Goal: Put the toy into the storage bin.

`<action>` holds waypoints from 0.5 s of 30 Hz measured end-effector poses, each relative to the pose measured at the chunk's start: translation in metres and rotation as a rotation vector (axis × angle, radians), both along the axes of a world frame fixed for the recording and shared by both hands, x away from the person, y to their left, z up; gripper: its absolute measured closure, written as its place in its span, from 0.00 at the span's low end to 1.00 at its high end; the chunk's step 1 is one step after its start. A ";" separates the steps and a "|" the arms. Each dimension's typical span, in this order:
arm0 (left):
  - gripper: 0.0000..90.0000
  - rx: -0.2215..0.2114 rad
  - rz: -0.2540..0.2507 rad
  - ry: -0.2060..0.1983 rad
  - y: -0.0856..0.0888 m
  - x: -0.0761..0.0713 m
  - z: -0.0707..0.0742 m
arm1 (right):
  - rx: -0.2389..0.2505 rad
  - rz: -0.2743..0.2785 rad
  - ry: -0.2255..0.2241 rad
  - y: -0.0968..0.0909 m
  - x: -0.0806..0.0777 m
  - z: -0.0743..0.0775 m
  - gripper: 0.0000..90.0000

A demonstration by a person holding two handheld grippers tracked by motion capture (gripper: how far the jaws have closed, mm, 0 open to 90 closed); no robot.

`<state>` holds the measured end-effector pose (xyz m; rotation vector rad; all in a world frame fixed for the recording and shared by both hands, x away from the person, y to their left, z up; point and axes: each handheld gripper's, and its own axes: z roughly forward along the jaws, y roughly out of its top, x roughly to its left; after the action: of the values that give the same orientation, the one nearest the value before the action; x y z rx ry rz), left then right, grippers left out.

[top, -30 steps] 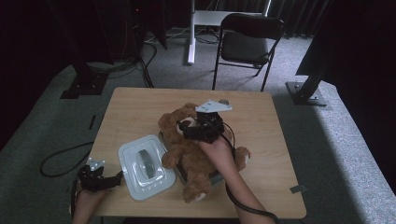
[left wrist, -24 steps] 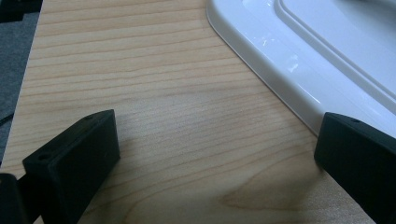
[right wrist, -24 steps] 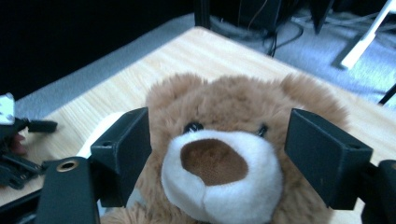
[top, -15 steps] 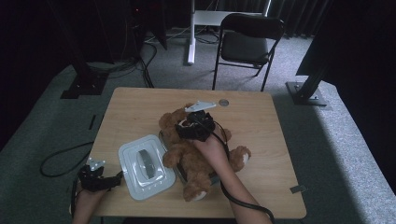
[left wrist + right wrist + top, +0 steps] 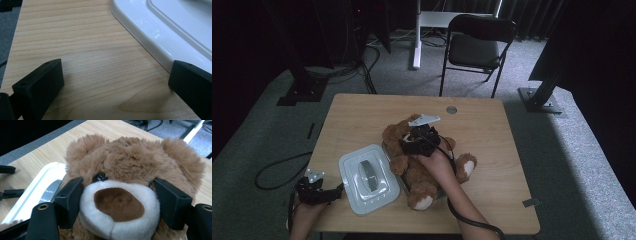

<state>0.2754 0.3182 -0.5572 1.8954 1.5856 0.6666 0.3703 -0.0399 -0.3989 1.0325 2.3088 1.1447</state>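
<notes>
A brown teddy bear (image 5: 408, 166) lies on its back in the middle of the table, head pointing away from me. My right gripper (image 5: 414, 142) is down over its face. In the right gripper view the two black jaws flank the white muzzle of the bear (image 5: 125, 162), and the right gripper (image 5: 120, 196) has just been closing, with the pads (image 5: 71, 195) pressing into the fur on both sides. My left gripper (image 5: 321, 193) rests at the table's near left edge, open (image 5: 117, 82) with bare wood between its jaws, right beside a white lid (image 5: 351, 170) (image 5: 160, 37) with a grey handle.
The wooden table (image 5: 362, 112) has a small round disc (image 5: 451, 109) near its far edge. A black folding chair (image 5: 479, 45) stands beyond the table. Cables and dark stand bases lie on the carpet to the far left and right.
My right hand has come down and a little to the left, bringing its gripper onto the bear's face. The left hand has stayed where it was.
</notes>
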 end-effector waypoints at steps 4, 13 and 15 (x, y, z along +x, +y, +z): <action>0.01 0.002 -0.002 0.002 0.000 0.000 0.000 | -0.012 0.002 0.014 0.003 -0.002 -0.006 0.31; 0.01 0.002 -0.002 0.002 0.000 0.000 0.000 | -0.092 0.035 0.086 0.016 0.001 -0.021 0.33; 0.01 0.002 -0.002 0.002 0.000 0.000 0.000 | -0.127 0.038 0.104 0.021 0.002 -0.026 0.33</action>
<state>0.2754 0.3184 -0.5571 1.8991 1.5848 0.6655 0.3726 -0.0190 -0.4251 1.0273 2.4559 0.9645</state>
